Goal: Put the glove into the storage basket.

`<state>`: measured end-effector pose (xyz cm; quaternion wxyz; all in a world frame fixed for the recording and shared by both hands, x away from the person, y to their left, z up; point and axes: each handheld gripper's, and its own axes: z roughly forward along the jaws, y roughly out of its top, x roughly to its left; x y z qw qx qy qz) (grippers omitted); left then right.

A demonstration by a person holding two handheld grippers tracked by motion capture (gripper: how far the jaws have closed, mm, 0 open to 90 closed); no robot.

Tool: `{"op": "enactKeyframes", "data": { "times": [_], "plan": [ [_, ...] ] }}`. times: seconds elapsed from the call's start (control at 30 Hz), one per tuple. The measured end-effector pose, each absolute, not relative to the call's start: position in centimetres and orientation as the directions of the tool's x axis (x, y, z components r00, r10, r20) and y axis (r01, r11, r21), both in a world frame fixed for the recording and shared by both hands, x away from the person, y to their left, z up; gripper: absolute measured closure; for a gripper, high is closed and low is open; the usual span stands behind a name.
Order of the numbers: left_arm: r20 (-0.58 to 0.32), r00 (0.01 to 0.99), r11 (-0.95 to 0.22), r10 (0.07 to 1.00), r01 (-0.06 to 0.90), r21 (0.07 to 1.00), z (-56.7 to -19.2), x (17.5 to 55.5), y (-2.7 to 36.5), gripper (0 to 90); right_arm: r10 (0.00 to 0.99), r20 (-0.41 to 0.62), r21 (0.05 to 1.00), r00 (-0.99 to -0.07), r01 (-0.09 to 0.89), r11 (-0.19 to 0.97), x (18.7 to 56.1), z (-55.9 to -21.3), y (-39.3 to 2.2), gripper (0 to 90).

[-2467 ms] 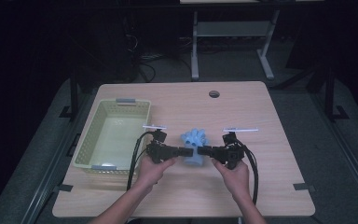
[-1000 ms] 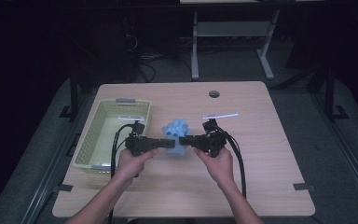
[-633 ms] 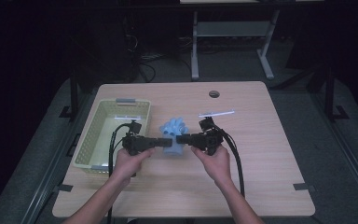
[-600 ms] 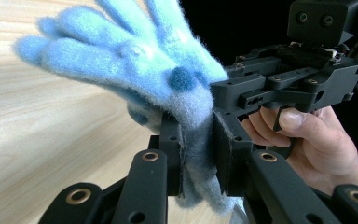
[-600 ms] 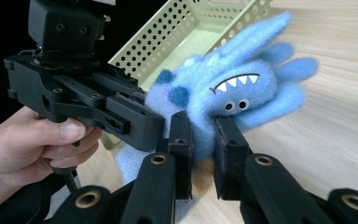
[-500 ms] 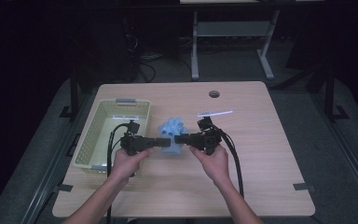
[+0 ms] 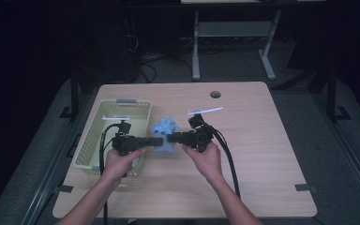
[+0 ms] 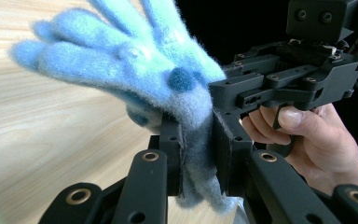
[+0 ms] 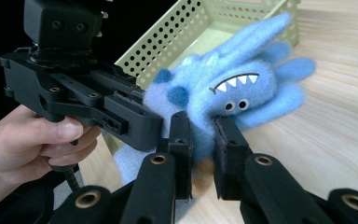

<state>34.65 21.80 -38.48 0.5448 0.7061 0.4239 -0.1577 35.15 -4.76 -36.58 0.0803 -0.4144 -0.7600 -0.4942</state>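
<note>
A fluffy blue plush monster (image 7: 164,133) with white teeth and small eyes (image 9: 235,88) hangs just above the table between both grippers. My left gripper (image 7: 153,141) comes at it from the left, shut on its lower edge (image 8: 198,158). My right gripper (image 7: 173,138) comes from the right, its jaws also shut on the plush near the bottom (image 9: 200,151). The two grippers face each other, tips nearly touching. In the left gripper view the right gripper (image 8: 279,79) and its hand sit close behind the plush.
A light green perforated basket (image 7: 98,136) stands at the table's left, right beside the plush (image 9: 191,28). The wooden table (image 7: 262,154) has a round cable hole (image 7: 215,94) near its far edge. Dark floor and a desk frame lie beyond.
Both grippers have carried the plush leftward across the table, from the middle to right beside the basket, and slightly up. Both stay shut on it.
</note>
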Motion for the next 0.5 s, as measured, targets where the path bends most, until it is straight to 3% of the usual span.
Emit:
{"op": "enactKeyframes", "data": {
  "times": [0.5],
  "plan": [
    [-0.686, 0.577, -0.024, 0.442, 0.773, 0.634, -38.2, 34.6, 24.9, 74.9, 0.517, 0.54, 0.69, -0.665, 0.701, 0.181, 35.9, -36.6, -1.9, 79.4]
  ]
}}
